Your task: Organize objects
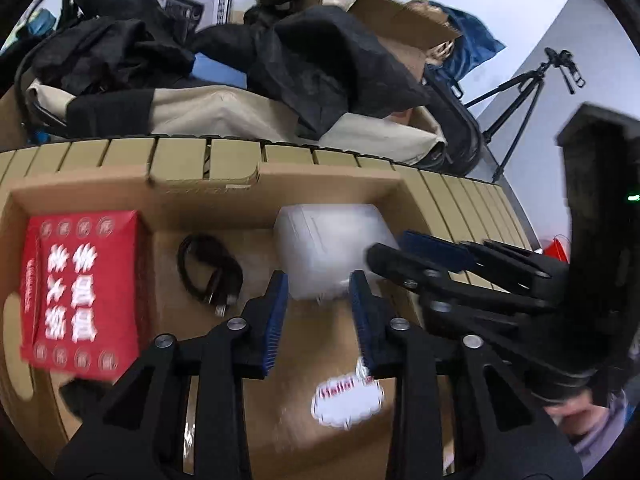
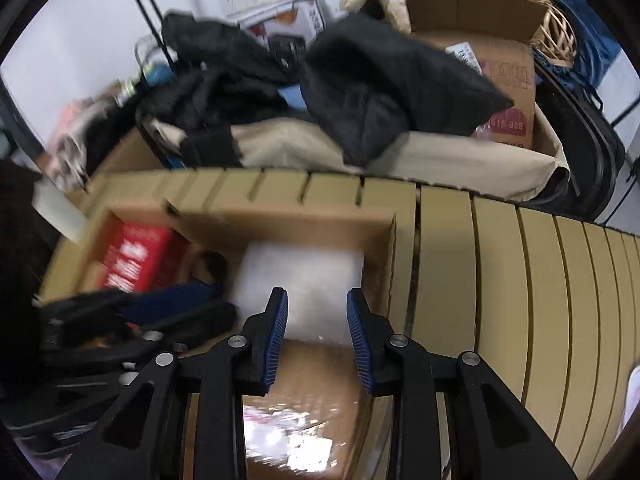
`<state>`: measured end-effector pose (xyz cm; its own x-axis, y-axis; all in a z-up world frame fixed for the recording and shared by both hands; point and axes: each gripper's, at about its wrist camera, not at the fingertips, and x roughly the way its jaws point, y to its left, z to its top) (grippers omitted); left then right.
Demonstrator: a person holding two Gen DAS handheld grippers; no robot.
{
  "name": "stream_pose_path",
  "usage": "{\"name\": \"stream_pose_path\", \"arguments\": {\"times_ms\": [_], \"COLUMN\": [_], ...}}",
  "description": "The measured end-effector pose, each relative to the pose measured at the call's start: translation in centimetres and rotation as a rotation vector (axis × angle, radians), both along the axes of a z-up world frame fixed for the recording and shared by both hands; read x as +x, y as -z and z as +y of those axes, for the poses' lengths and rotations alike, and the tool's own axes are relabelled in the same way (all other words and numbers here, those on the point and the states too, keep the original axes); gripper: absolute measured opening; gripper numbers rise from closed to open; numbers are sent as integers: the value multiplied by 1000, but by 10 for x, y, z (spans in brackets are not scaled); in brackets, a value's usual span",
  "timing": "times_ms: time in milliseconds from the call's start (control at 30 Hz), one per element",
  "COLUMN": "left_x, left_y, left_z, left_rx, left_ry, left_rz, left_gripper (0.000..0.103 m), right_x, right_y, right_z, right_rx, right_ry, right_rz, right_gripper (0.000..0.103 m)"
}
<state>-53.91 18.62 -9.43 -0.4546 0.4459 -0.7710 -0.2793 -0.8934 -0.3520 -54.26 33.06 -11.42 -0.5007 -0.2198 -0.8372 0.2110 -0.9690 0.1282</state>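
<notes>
An open cardboard box sits on a slatted tan table. Inside lie a red printed carton at the left, a coiled black cable in the middle and a translucent white plastic container at the right. My left gripper is open and empty, just in front of the container. My right gripper is open and empty over the same container; it also shows in the left wrist view at the container's right side. The red carton shows blurred.
Behind the table lie black clothes, a beige bag and open cardboard boxes. A tripod stands at the back right. A taped box flap with a red-white label lies below my left gripper.
</notes>
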Motion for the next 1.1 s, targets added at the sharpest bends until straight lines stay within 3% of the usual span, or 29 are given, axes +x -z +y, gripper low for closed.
{"name": "stream_pose_path", "arguments": {"times_ms": [67,100,133,167,200,233,300,400,567,800,967,1100], "left_x": [20,37,49,60,78,91,123,171,270,395,442,460], "left_y": [-16,-32,-43,-53,-69,-79,-102,-128,-153,-140,-137,-150], "left_z": [-5,-12,-18,-23,-33,-40,-57,-81,-108,-129,-129,-127], "left_rx": [-32,-37,-52,-80,-150,-215,-310,-294,-258,-223,-224,-208], "left_ry": [13,22,23,19,-8,-45,-118,-168,-200,-234,-190,-148], "left_rz": [37,80,107,128,161,183,239,269,330,304,294,339], "left_gripper": [38,46,54,67,78,81,83,99,103,103,103,103], "right_x": [13,23,31,40,51,69,108,163,277,416,476,490], "right_y": [-2,-10,-21,-33,-46,-67,-97,-127,-158,-150,-129,-117], "right_z": [-3,-4,-4,-4,-3,-2,-1,-2,-6,-11,-19,-30], "right_rx": [20,29,30,26,19,11,25,52,66,26,-36,-86], "right_ry": [-8,-11,-12,-12,-14,-22,-44,-73,-92,-71,-28,-3], "right_rz": [24,42,63,78,93,121,166,213,278,318,316,288], "right_gripper": [43,46,55,63,76,81,81,81,81,81,81,81]}}
